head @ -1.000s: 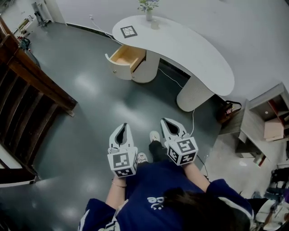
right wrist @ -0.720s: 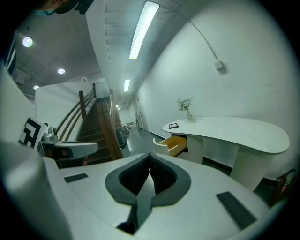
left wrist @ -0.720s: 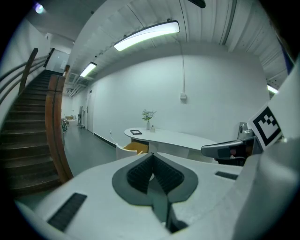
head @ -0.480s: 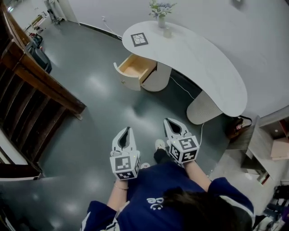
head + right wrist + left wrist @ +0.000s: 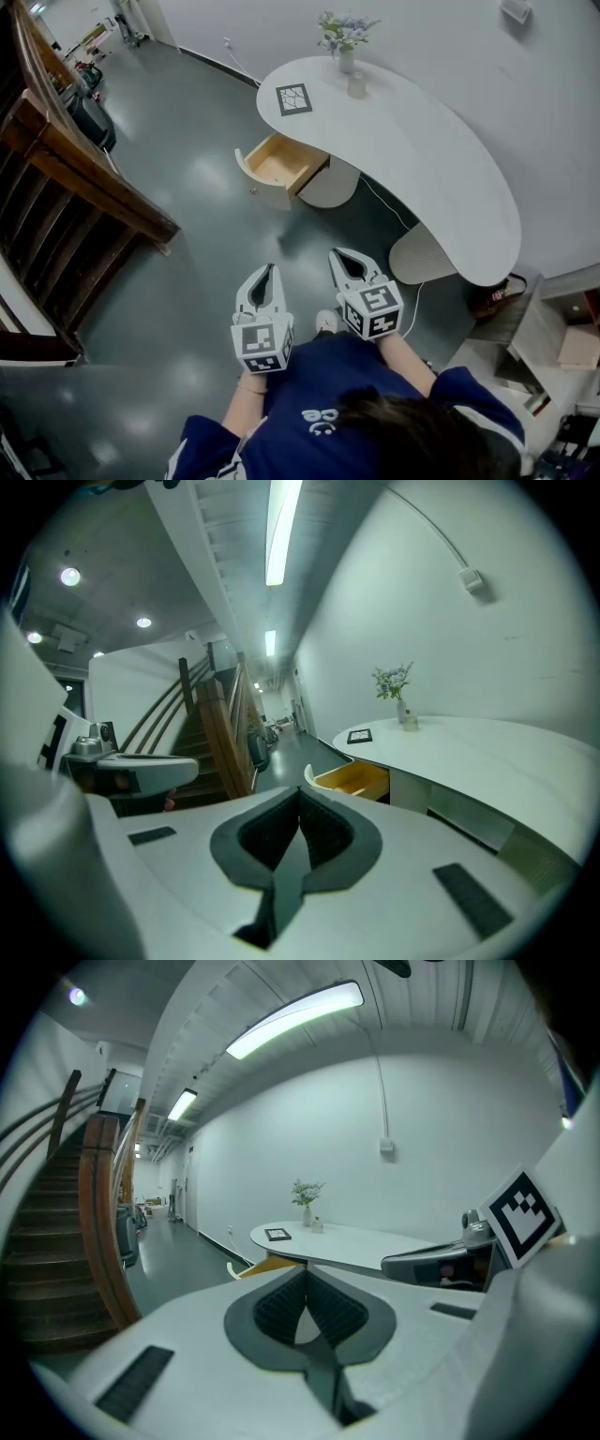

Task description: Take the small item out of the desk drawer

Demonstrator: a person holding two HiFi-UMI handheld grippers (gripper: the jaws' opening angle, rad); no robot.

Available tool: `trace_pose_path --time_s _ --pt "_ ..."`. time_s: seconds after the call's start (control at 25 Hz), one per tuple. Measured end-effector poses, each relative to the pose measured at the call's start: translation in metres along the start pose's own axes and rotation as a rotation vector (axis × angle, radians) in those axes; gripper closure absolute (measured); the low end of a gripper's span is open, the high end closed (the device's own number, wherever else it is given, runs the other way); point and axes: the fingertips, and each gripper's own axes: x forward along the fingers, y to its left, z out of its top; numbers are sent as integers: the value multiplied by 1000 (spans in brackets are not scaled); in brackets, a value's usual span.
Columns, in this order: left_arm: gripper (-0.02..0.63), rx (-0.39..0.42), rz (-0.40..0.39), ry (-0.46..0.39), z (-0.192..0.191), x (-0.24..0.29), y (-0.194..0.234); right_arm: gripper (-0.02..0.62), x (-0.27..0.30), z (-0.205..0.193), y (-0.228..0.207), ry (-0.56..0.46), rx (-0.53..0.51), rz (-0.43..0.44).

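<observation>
**Both grippers closed and empty, well apart from the open drawer**

The person in a dark blue top stands on the dark grey glossy floor (image 5: 187,234) and holds 2 white two-jaw grippers out in front, side by side and level with each other. The left gripper (image 5: 266,272) has its jaws together, ribbed pads meeting at the tips with nothing between them. The right gripper (image 5: 338,255) is the same: jaws closed, nothing held.

Ahead stands the white curved kidney-shaped desk (image 5: 412,141). At its left end the light wooden drawer with a white rounded front (image 5: 281,161) is pulled open. It is too small in every view to make out the small item inside. Both grippers are well apart from the drawer.

On the desk top are a black-framed square picture (image 5: 293,98), a small vase of pale flowers (image 5: 345,42) and a little jar (image 5: 356,86) just beside the vase. A brown wooden staircase (image 5: 84,178) rises on the left.
</observation>
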Motion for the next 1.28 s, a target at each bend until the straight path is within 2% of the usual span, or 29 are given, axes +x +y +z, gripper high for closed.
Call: trace_pose_path --time_s 0.2,0.6,0.88,1.28 --pt "603 -26 -4 11 1 32 -11 588 14 2 -25 28 -1 23" --pt "603 -44 -5 39 0 68 -18 588 28 6 -59 57 20 15" --pt "603 -73 3 50 -1 95 3 588 57 9 -57 85 7 31" --pt "603 -64 -70 83 8 154 55 588 121 29 -61 128 35 -12"
